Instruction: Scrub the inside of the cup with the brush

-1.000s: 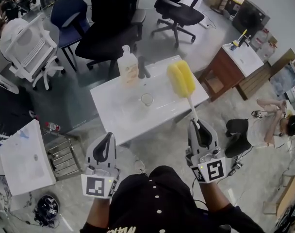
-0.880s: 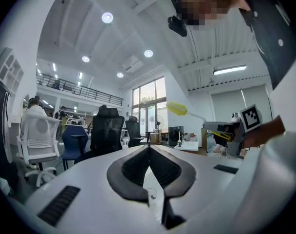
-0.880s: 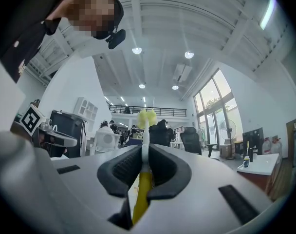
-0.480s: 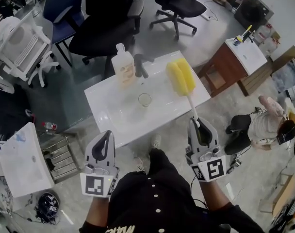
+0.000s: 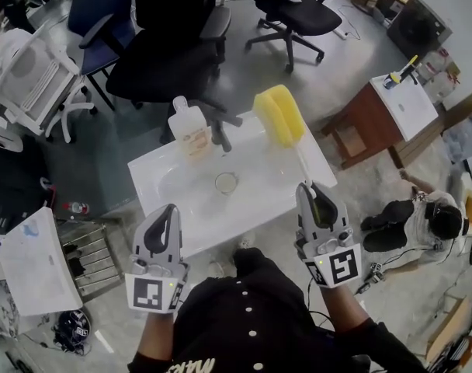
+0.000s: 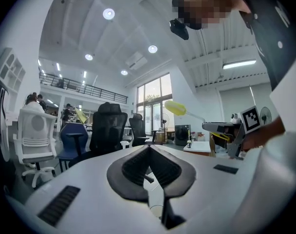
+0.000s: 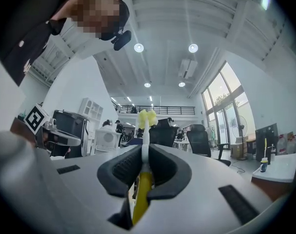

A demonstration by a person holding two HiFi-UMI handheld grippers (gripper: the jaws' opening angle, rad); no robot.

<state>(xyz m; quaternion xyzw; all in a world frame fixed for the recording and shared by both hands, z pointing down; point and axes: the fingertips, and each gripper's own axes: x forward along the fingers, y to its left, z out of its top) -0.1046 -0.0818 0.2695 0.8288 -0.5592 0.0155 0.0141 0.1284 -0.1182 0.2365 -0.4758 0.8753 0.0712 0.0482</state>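
Yellow sponge brush (image 5: 277, 115) rises from my right tongs (image 5: 314, 196), which pinch its slim handle; the sponge head hangs above the far right corner of the white sink-top bench (image 5: 267, 196). My left tongs (image 5: 168, 216) are pressed together with nothing between them, held by the bench's near edge. A small clear glass cup (image 5: 226, 183) stands upright in the basin, apart from both tongs. A soap bottle (image 5: 189, 129) and dark tap (image 5: 218, 134) stand at the far rim
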